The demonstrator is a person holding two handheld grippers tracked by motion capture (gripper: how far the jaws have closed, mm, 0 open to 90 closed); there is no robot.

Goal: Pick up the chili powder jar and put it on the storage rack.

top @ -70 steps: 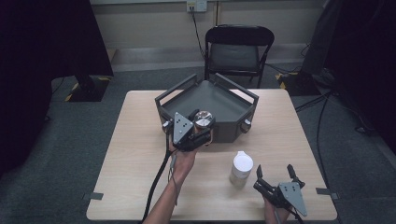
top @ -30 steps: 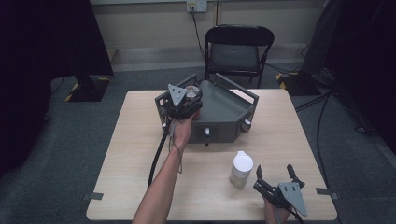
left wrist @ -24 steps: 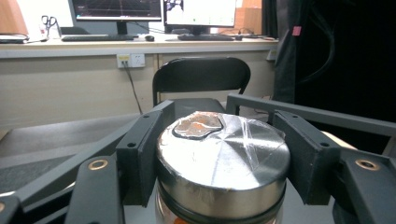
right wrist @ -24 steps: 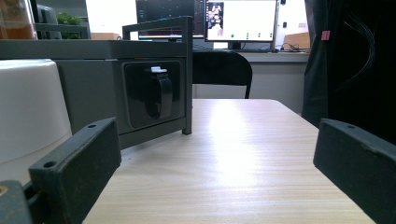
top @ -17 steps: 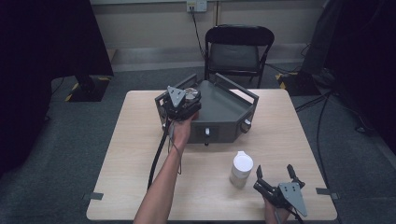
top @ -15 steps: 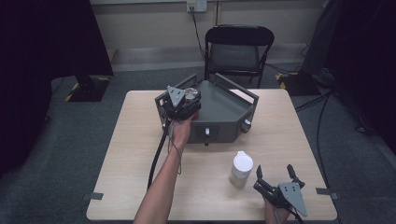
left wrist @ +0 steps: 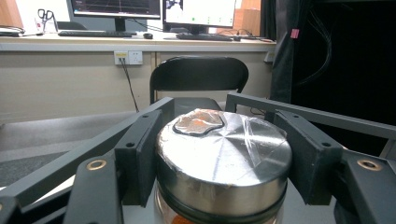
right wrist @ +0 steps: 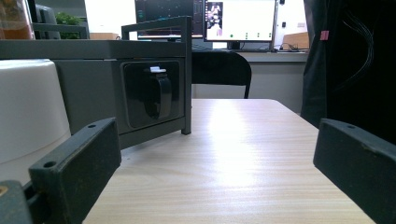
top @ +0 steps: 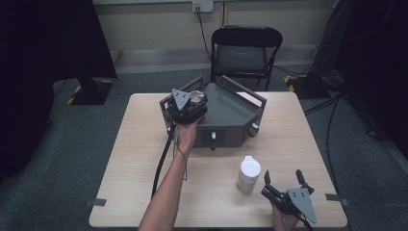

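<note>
Steel-lidded glass jar (left wrist: pixel 223 161) sits clamped in the left gripper (top: pixel 188 105), at ten o'clock over the grey metal box (top: pixel 231 115); the right gripper (top: pixel 285 185) gapes empty.

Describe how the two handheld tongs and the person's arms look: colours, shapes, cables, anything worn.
Both tongs are black, each topped by a grey three-cornered plate. The left tongs trail a black cable down along the forearm. The right tongs have two dark prongs. In the gripper views the jaws are flat black blocks with small screw holes; the left pair also shows brass-coloured bushings. The left forearm is bare, with no sleeve and a thin band at the wrist.
</note>
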